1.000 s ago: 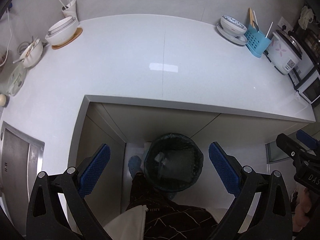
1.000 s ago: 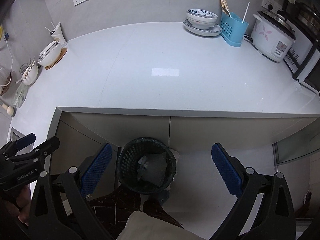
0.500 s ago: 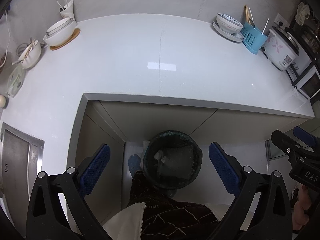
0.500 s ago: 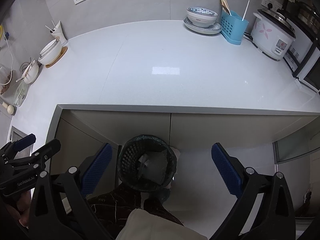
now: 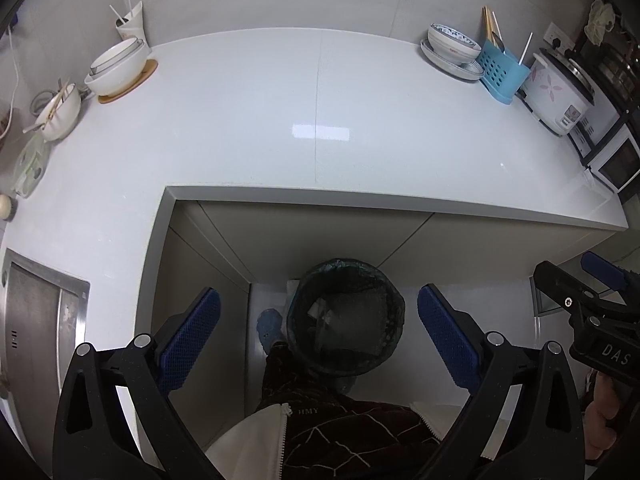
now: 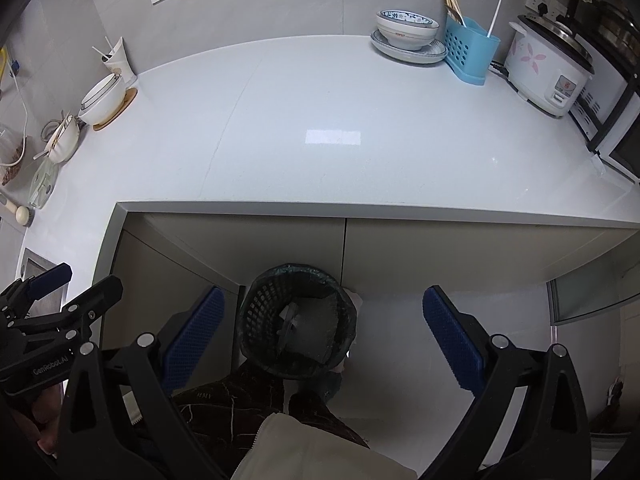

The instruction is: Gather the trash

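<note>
Both tools hang high above the floor with nothing between their blue pads. The left tool is spread wide, and the right tool is spread just as wide. Each looks down past the front edge of the white desk.

The trash bin, a dark mesh basket with a bag liner, stands on the floor against the cabinet front below the desk's front edge, by the person's foot. It stands upright with its long axis vertical and its mouth opening straight up at the cameras. Pale crumpled scraps lie inside it.

No loose trash shows on the open middle of the desk; bowls, a cup and a blue utensil rack sit only along its far edge and left corner. By my reading the collecting looks finished or between items. The next move would call for either spotting another scrap on the desk or lowering a tool to the bin's rim to take the liner.
</note>
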